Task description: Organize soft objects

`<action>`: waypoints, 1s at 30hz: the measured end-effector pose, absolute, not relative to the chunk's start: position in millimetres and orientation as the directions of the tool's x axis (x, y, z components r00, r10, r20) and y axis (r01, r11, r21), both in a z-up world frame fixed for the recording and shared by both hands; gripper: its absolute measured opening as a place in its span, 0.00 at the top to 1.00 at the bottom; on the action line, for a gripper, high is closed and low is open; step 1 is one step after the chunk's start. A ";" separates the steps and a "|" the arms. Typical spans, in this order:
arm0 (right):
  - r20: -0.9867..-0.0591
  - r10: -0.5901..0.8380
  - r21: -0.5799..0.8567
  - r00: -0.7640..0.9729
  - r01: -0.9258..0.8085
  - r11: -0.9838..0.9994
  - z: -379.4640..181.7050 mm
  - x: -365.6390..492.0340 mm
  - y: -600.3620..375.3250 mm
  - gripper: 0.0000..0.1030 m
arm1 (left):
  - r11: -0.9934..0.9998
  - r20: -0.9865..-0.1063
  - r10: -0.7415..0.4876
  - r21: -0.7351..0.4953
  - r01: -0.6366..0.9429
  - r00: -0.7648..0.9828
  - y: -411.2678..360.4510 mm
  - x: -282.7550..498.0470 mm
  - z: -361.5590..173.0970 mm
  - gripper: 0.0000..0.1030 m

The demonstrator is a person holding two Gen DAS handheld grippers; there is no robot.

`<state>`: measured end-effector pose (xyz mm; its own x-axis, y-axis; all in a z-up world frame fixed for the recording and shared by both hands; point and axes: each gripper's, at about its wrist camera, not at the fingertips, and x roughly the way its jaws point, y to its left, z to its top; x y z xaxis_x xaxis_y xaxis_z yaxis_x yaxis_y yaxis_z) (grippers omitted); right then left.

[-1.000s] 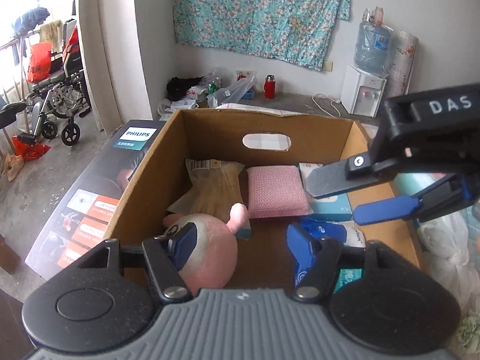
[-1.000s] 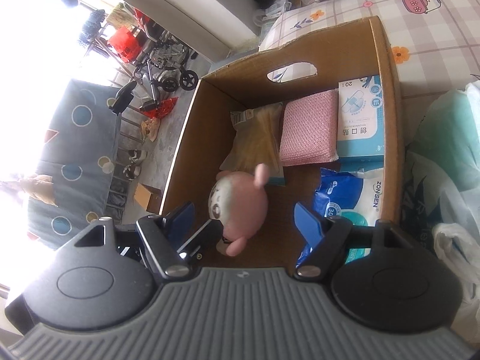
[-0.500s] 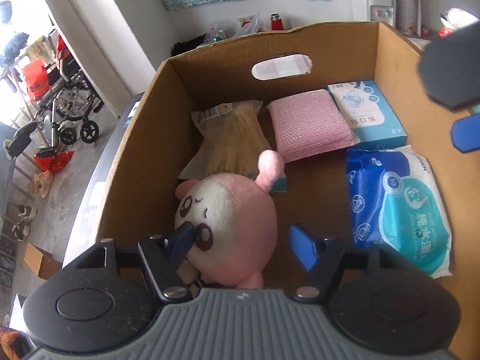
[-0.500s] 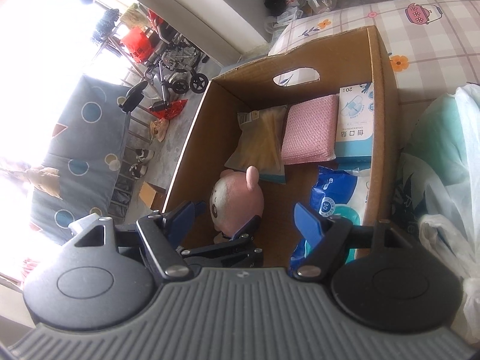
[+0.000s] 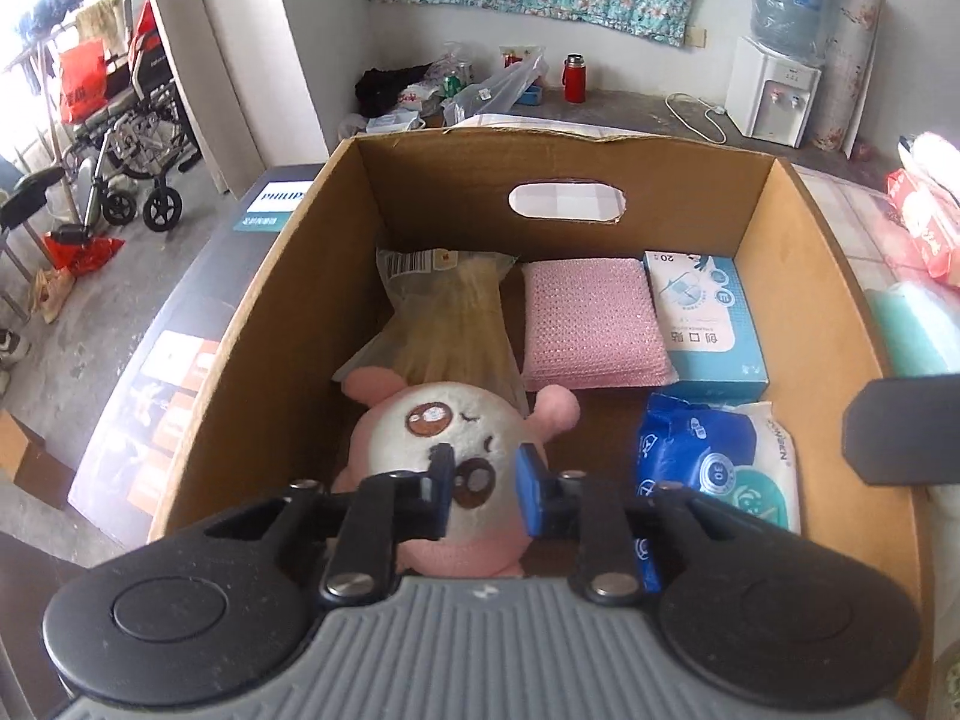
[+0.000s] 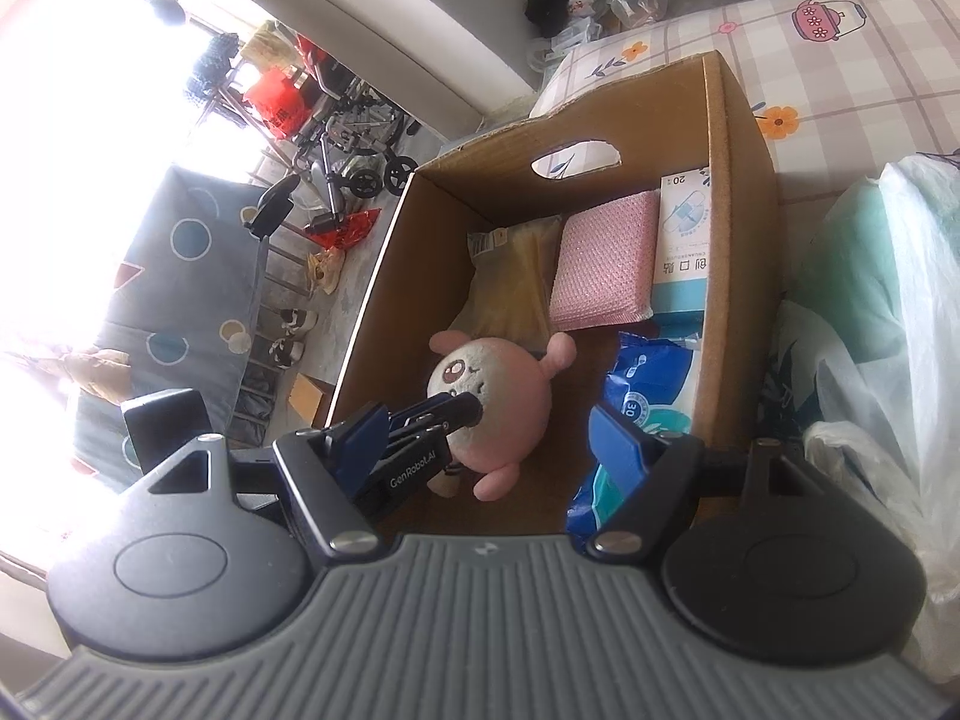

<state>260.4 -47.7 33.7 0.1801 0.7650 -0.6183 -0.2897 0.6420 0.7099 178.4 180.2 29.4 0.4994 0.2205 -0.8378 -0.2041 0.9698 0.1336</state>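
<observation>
Round pink-and-white plush toy [image 5: 447, 456] lying in the near part of the corrugated cardboard box [image 5: 798, 276], face up, ears toward the far wall. Left gripper [image 5: 480, 492]: fingers, having just been closing, pinch the fuzzy face from either side. Beyond them: crinkled clear packet [image 5: 450, 312], knobbly pink pad [image 5: 588, 324], blue carton [image 5: 702, 318]; to their right, glossy wipes pack [image 5: 714, 462]. Only the right wrist view shows the toy's legs, pointing toward the camera; right gripper [image 6: 480, 438] spread wide, grasping nothing, above the box
</observation>
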 end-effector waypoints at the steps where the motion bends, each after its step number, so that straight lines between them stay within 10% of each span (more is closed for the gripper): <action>1: -0.619 0.765 0.709 0.179 -0.290 0.642 33.7 259.6 -48.5 0.28 | 0.967 -0.831 0.244 0.172 -0.186 0.499 176.3 178.7 28.0 0.46; 11: -0.615 0.771 0.719 0.166 -0.283 0.634 33.5 255.8 -49.1 0.28 | 0.887 -0.783 0.413 0.463 -0.009 0.465 159.5 197.6 -7.0 0.19; 19: -0.613 0.771 0.722 0.171 -0.276 0.635 34.3 255.9 -54.2 0.28 | 0.932 -0.825 0.355 0.350 -0.095 0.439 166.6 201.0 -0.5 0.42; 30: -0.612 0.769 0.728 0.186 -0.249 0.639 28.5 255.7 -66.3 0.28 | 0.902 -0.885 0.049 -0.160 -0.400 0.464 203.0 205.8 28.0 0.65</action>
<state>255.7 -66.3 28.5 0.1858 0.7690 -0.6116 -0.2492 0.6390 0.7277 205.8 203.0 28.0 0.4637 0.0492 -0.8846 -0.4001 0.9025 -0.1596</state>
